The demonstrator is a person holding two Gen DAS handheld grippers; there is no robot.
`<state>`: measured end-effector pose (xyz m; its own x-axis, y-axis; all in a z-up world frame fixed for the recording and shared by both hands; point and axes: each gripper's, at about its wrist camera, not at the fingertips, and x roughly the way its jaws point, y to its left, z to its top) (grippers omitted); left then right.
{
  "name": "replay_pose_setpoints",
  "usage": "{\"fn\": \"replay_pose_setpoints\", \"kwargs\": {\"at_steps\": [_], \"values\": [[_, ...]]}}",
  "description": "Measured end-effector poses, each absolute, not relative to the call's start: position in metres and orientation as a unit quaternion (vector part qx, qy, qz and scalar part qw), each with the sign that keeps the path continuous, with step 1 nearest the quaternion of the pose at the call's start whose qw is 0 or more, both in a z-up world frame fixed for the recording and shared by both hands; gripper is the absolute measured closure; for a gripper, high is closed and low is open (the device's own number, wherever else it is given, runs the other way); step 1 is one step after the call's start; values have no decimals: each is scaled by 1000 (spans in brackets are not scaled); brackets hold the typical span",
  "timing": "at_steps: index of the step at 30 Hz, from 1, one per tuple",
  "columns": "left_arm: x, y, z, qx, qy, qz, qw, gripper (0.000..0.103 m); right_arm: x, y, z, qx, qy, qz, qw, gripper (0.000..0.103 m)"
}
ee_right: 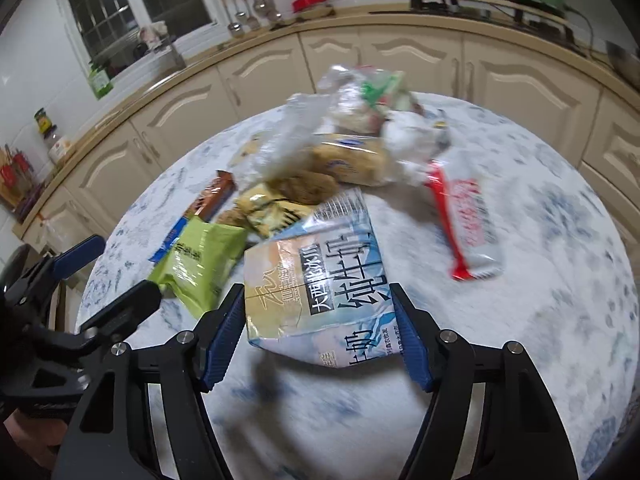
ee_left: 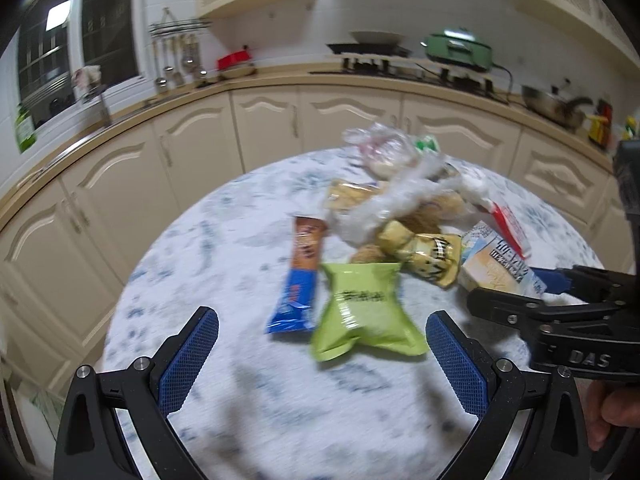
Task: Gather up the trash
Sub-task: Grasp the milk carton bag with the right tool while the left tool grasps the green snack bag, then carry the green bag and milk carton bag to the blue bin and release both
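Observation:
A pile of trash lies on the round marbled table (ee_left: 200, 260). Nearest my left gripper (ee_left: 323, 314) is a green snack packet (ee_left: 364, 312), just ahead of its wide-open fingers, which hold nothing. Beside it lies a blue-and-brown bar wrapper (ee_left: 302, 276). My right gripper (ee_right: 317, 288) has a pale milk carton (ee_right: 320, 280) between its blue pads, which touch both of its sides. A yellow-black packet (ee_right: 272, 212), a red-and-white wrapper (ee_right: 464, 220) and crumpled clear bags (ee_right: 340, 120) lie beyond. The left gripper (ee_right: 122, 268) shows at the left edge beside the green packet (ee_right: 200, 260).
Cream cabinets and a curved counter (ee_left: 280, 80) ring the table behind. On the counter stand a green pot (ee_left: 460, 50), a pan (ee_left: 556, 110) and hanging utensils (ee_left: 176, 52). A person's hand (ee_left: 616, 420) grips the right tool at the lower right.

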<state>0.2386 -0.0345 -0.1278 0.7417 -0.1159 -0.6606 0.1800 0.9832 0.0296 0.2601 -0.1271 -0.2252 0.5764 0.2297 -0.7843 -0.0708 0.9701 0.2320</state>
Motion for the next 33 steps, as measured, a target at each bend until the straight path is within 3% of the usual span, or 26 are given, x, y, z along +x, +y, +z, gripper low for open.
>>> {"fn": "replay_pose_setpoints", "kwargs": {"at_steps": [5, 8, 10, 14, 17, 19, 20, 21, 22, 24, 29, 33], "values": [[277, -51, -145, 58, 383, -89, 918, 2, 250, -150, -223, 104, 449, 71, 885, 35], [304, -50, -153, 46, 414, -97, 904, 16, 249, -153, -225, 108, 451, 75, 883, 35], [313, -48, -156, 43, 418, -99, 902, 16, 249, -152, -227, 106, 452, 78, 882, 34], [327, -49, -155, 57, 419, -99, 901, 26, 256, -149, -227, 106, 455, 81, 880, 29], [324, -49, -159, 62, 418, -99, 901, 25, 262, -143, -229, 82, 461, 79, 880, 25], [327, -56, -164, 72, 423, -94, 899, 11, 263, -137, -230, 59, 465, 76, 880, 25], [326, -60, -166, 75, 426, -92, 897, 10, 263, -135, -230, 52, 465, 73, 881, 27], [332, -62, -166, 69, 424, -106, 897, 17, 263, -136, -230, 46, 463, 67, 883, 35], [335, -64, -167, 66, 424, -114, 896, 23, 263, -136, -230, 44, 462, 64, 883, 36], [334, -65, -166, 66, 417, -118, 899, 51, 261, -139, -229, 53, 460, 66, 884, 36], [319, -44, -172, 24, 420, -147, 895, 69, 248, -150, -227, 73, 453, 62, 886, 36], [306, -26, -170, -14, 416, -166, 894, 72, 236, -156, -223, 86, 447, 64, 888, 36]]}}
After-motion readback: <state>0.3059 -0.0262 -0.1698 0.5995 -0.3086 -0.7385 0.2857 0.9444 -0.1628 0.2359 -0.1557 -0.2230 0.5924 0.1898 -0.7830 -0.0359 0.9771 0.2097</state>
